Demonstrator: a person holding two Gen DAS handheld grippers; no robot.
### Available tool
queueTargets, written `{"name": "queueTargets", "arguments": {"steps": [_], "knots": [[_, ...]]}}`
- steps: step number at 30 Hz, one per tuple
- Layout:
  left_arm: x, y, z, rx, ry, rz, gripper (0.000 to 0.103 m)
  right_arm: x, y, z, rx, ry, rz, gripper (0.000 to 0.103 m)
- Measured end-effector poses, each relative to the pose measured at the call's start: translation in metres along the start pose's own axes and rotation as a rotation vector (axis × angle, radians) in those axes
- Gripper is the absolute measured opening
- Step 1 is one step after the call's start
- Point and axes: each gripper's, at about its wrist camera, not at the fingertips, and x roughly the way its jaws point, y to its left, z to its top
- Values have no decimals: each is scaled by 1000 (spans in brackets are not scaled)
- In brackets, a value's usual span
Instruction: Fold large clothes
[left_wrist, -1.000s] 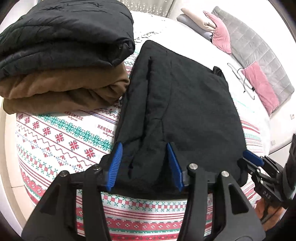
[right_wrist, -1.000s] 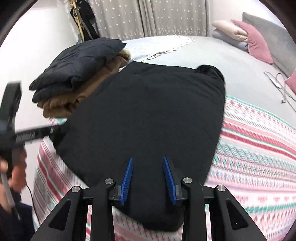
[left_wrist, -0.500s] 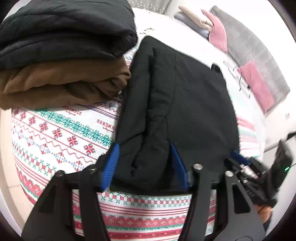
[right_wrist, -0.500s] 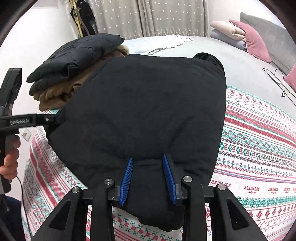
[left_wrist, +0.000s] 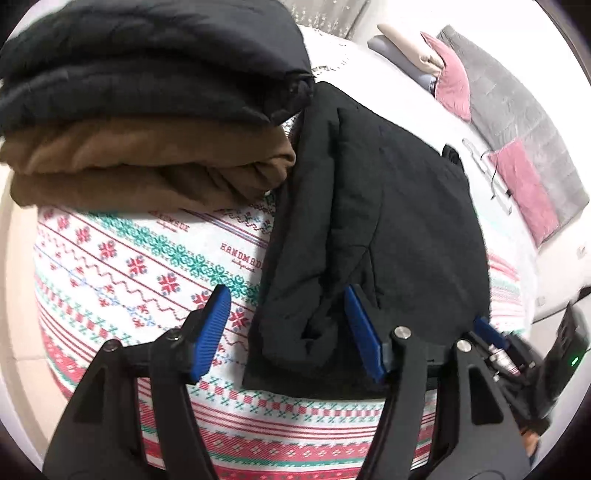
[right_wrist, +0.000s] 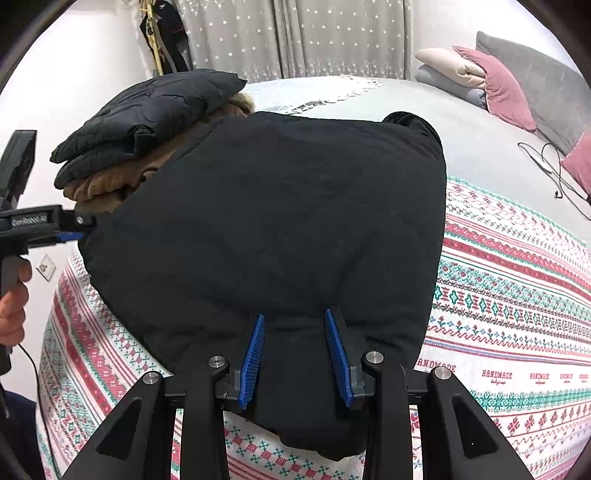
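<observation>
Left wrist view puts your left gripper (left_wrist: 288, 332) at the near left corner of the folded black jacket (left_wrist: 376, 229). Its jaws have just been opening and now stand wide apart, one pad over bare patterned blanket (left_wrist: 122, 266), the other against the jacket's edge fold, nothing pinched. The jacket's left edge butts against the stack of folded clothes (left_wrist: 147, 122), so room is tight there; open blanket lies toward you and left. In the right wrist view, your right gripper (right_wrist: 295, 354) has its pads pressed into a bunched ridge at the jacket's near edge. Striped blanket spreads free to the right, grey bedspread (right_wrist: 461, 136) beyond the jacket's far edge.
</observation>
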Motion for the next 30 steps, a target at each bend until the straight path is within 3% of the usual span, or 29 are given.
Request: {"name": "queueTargets", "arguments": {"steps": [3,6,10,13,19,23,26,30], "knots": [[-5,14,3,-92,27,-72,65,-1,0,0,-3,-6,-3,35],[-27,13,3,-86,-51,-161,66,-1,-1,0,0,-6,3,35],[-7,-5,-4,-2,9,-78,74,-1,0,0,-4,-9,-5,35],[4,-8,-4,-16,25,-55,86,-2,0,0,-5,-12,-2,35],[21,-4,-12,-27,41,-43,94,-3,-1,0,-5,-15,7,35],[26,-13,-21,9,60,-57,94,-3,-1,-1,-7,-17,12,35],[29,-23,-26,56,56,-25,94,-3,-2,-1,-5,-17,15,35],[31,-23,-24,51,65,-24,94,-3,-2,-1,-6,-19,13,35]]}}
